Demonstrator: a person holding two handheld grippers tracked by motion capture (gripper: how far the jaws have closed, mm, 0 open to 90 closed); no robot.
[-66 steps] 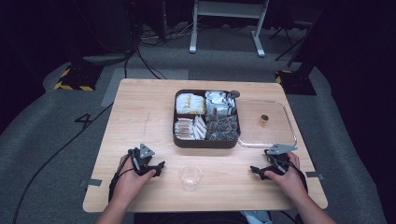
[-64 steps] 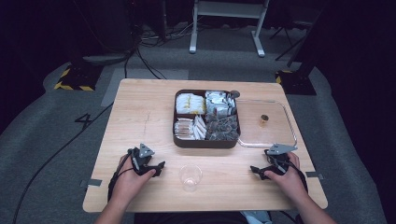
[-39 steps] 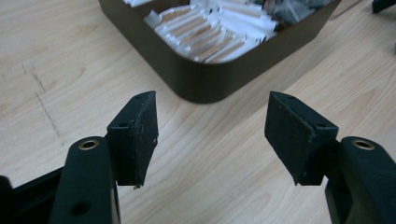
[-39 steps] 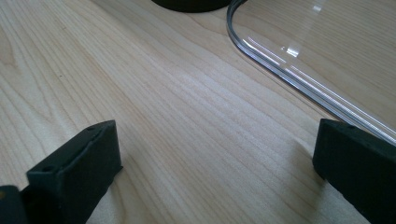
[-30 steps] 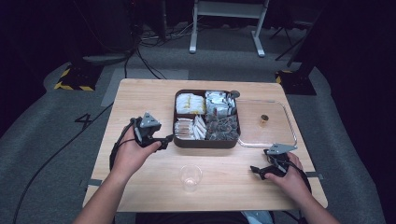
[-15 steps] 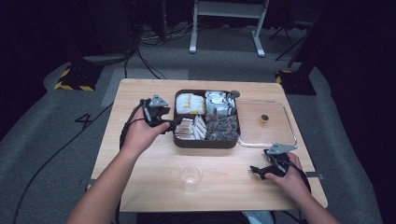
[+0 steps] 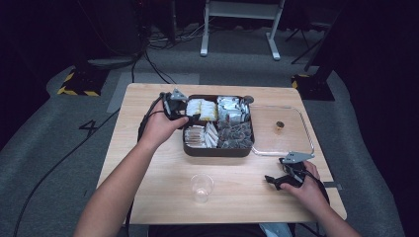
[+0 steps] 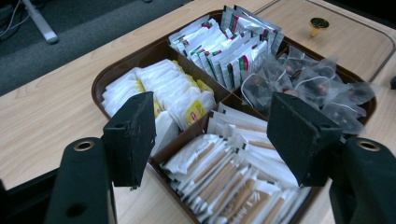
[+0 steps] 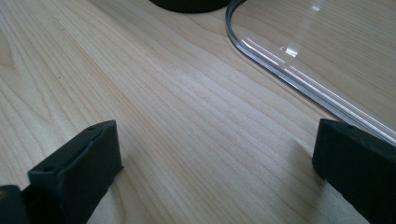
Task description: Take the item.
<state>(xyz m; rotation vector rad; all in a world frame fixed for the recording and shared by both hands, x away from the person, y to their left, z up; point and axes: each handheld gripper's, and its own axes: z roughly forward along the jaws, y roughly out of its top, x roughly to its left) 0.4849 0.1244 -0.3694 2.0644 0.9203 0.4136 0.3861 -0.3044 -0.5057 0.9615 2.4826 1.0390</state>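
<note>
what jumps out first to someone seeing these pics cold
The dark divided tray at the table's middle, packed with white, silver and clear sachets, draws the eye first. The left gripper hovers open at the tray's left end, over the white packets. A clear lid lies right of the tray, and a plastic cup stands nearer the person.

High view overhead, gripper views close, sharing tray (image 7: pixel 217 150).

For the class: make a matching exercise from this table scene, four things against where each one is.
Things:
1. clear cup
2. clear lid
3. left claw
4. right claw

Places:
A. over the brown tray's left side
B. flat on the table, right of the tray
C. near the table's front edge, middle
D. low at the table's front right

Pairs: 1-C, 2-B, 3-A, 4-D
</note>
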